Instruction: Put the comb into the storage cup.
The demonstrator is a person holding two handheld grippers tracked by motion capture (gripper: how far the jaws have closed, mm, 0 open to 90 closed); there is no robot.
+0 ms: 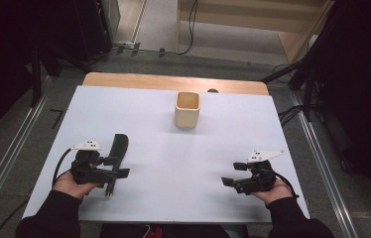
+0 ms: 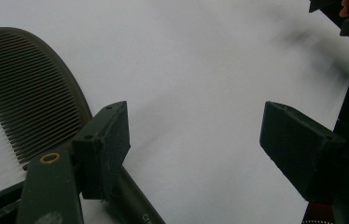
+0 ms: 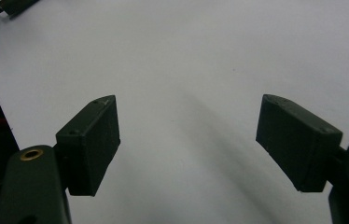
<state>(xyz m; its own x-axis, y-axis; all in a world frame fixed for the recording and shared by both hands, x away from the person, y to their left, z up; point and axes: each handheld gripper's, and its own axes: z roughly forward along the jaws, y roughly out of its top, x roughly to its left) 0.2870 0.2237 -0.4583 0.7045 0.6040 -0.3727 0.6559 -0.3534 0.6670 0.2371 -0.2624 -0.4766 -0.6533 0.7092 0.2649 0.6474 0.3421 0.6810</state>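
Resting on the white table (image 1: 173, 163) are one black comb (image 2: 28, 98) and one beige cup (image 1: 187, 109), the comb just beside the left gripper (image 2: 196, 140), whose jaws, like the right gripper's (image 3: 186, 144), stand apart and empty.

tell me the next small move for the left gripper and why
Probably shift the left gripper sideways over the comb and lower it. Its jaws stand open with nothing between them, and the comb lies flat on the table, just outside one jaw.

A cream square cup (image 1: 187, 110) stands on the white sheet (image 1: 173, 148), far side.
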